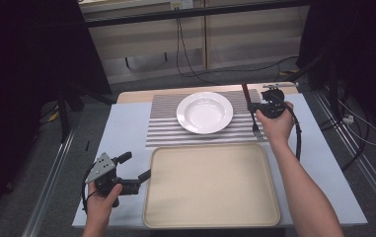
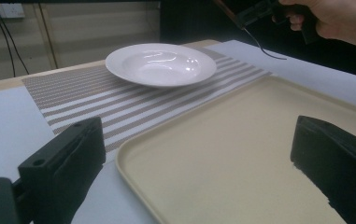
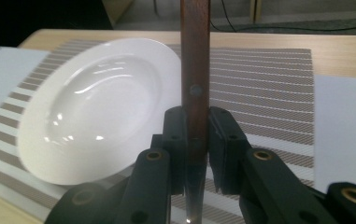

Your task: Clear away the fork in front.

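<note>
Gripping a wooden-handled fork (image 1: 252,112) in the clamped right gripper (image 1: 255,105), at three o'clock of the white plate (image 1: 205,112) on the striped placemat (image 1: 162,129), seemingly for setting beside it. Idling spread-jawed, left gripper (image 1: 135,170), at nine o'clock of the beige tray (image 1: 210,217).

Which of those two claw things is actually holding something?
The right gripper, beside the plate: its jaws are shut on a wooden-handled fork. The left gripper, by the tray, is open and empty.
</note>
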A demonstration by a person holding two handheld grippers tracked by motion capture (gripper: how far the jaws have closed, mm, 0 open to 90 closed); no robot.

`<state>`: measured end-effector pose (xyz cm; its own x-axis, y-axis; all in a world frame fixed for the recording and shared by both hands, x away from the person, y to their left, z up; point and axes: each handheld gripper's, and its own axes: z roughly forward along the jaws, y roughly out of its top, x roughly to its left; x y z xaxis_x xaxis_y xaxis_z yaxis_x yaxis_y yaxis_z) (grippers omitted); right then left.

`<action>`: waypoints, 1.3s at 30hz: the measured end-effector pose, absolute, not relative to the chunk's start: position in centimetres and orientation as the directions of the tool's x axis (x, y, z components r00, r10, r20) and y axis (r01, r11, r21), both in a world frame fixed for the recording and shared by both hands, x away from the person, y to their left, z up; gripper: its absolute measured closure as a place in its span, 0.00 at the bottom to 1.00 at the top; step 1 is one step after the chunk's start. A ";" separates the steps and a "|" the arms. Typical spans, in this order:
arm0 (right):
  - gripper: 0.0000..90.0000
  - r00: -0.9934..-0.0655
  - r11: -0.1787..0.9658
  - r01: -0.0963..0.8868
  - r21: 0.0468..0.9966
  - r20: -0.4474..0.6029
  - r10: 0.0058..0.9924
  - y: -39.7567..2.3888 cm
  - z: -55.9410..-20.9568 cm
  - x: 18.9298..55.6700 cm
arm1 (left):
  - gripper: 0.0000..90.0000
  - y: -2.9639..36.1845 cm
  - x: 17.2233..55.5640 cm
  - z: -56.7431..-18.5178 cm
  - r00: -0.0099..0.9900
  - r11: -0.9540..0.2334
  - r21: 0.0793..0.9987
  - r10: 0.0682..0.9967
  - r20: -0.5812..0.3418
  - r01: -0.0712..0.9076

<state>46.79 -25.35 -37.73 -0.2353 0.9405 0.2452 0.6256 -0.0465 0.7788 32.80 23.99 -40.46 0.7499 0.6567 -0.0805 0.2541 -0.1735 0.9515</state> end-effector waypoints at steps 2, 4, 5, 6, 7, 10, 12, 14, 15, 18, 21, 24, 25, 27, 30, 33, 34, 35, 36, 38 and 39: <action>0.87 -0.250 -0.056 0.610 0.790 0.259 0.933 -25.4 -37.7 46.0 | 0.04 23.9 32.8 -40.5 0.751 -0.173 0.951 0.656 -0.082 0.255; 0.87 -0.261 -0.051 0.598 0.800 0.255 0.931 -25.4 -37.7 45.3 | 0.04 23.8 32.8 -40.5 0.751 -0.172 0.951 0.655 -0.084 0.256; 0.87 -0.263 -0.053 0.589 0.806 0.254 0.931 -25.4 -37.7 45.0 | 0.04 23.8 32.8 -40.5 0.752 -0.171 0.952 0.654 -0.083 0.254; 0.87 -0.270 -0.056 0.581 0.812 0.257 0.928 -25.4 -37.7 44.7 | 0.04 23.8 32.8 -40.4 0.752 -0.171 0.952 0.654 -0.083 0.254; 0.87 -0.273 -0.060 0.573 0.818 0.259 0.926 -25.4 -37.8 44.4 | 0.04 23.8 32.8 -40.4 0.752 -0.171 0.952 0.654 -0.083 0.254; 0.87 -0.285 -0.075 0.547 0.834 0.270 0.920 -25.4 -37.7 43.5 | 0.04 23.7 32.8 -40.4 0.752 -0.172 0.952 0.654 -0.080 0.251; 0.87 -0.298 -0.082 0.526 0.846 0.274 0.914 -25.3 -37.7 42.9 | 0.04 23.6 32.8 -40.4 0.753 -0.164 0.953 0.653 -0.088 0.253; 0.87 -0.308 -0.095 0.509 0.856 0.284 0.908 -25.2 -37.5 42.3 | 0.04 23.5 32.9 -40.3 0.753 -0.159 0.954 0.652 -0.091 0.253; 0.87 -0.318 -0.096 0.504 0.858 0.288 0.903 -25.1 -37.5 42.1 | 0.04 23.5 32.9 -40.2 0.754 -0.157 0.955 0.650 -0.091 0.250; 0.87 -0.339 -0.089 0.483 0.871 0.280 0.898 -24.8 -37.5 41.4 | 0.04 23.2 32.8 -40.0 0.753 -0.150 0.957 0.651 -0.092 0.247; 0.87 -0.353 -0.095 0.472 0.877 0.286 0.891 -24.6 -37.5 40.7 | 0.04 23.0 32.8 -39.8 0.758 -0.151 0.959 0.646 -0.089 0.241; 0.87 -0.365 -0.116 0.479 0.870 0.317 0.875 -24.6 -37.6 40.1 | 0.04 22.7 32.8 -39.6 0.761 -0.148 0.960 0.643 -0.090 0.239; 0.87 -0.370 -0.121 0.474 0.872 0.321 0.872 -24.6 -37.7 39.7 | 0.04 22.7 32.8 -39.6 0.762 -0.149 0.960 0.641 -0.088 0.237; 0.87 -0.372 -0.124 0.473 0.872 0.326 0.869 -24.6 -37.8 39.4 | 0.04 22.6 32.8 -39.5 0.763 -0.151 0.960 0.641 -0.087 0.236; 0.87 -0.381 -0.123 0.461 0.879 0.321 0.867 -24.5 -37.8 38.7 | 0.04 22.3 32.9 -39.3 0.761 -0.140 0.962 0.642 -0.093 0.235; 0.87 -0.398 -0.130 0.452 0.882 0.330 0.856 -24.3 -37.7 37.9 | 0.04 22.1 32.9 -39.1 0.760 -0.136 0.963 0.643 -0.094 0.234; 0.87 -0.406 -0.142 0.447 0.883 0.342 0.848 -24.3 -37.8 37.6 | 0.04 22.0 32.9 -39.1 0.761 -0.136 0.963 0.641 -0.093 0.233; 0.87 -0.412 -0.146 0.445 0.883 0.347 0.843 -24.2 -37.8 37.3 | 0.04 21.9 32.9 -39.0 0.760 -0.135 0.963 0.642 -0.095 0.234; 0.87 -0.418 -0.140 0.445 0.885 0.344 0.841 -24.0 -37.8 37.1 | 0.04 21.8 32.9 -39.0 0.761 -0.138 0.962 0.642 -0.093 0.234; 0.87 -0.431 -0.135 0.430 0.892 0.335 0.838 -23.7 -37.8 36.5 | 0.04 21.4 32.9 -38.8 0.763 -0.140 0.962 0.640 -0.094 0.235; 0.87 -0.437 -0.132 0.427 0.895 0.332 0.836 -23.6 -37.8 36.2 | 0.04 21.2 32.9 -38.7 0.763 -0.137 0.962 0.639 -0.098 0.238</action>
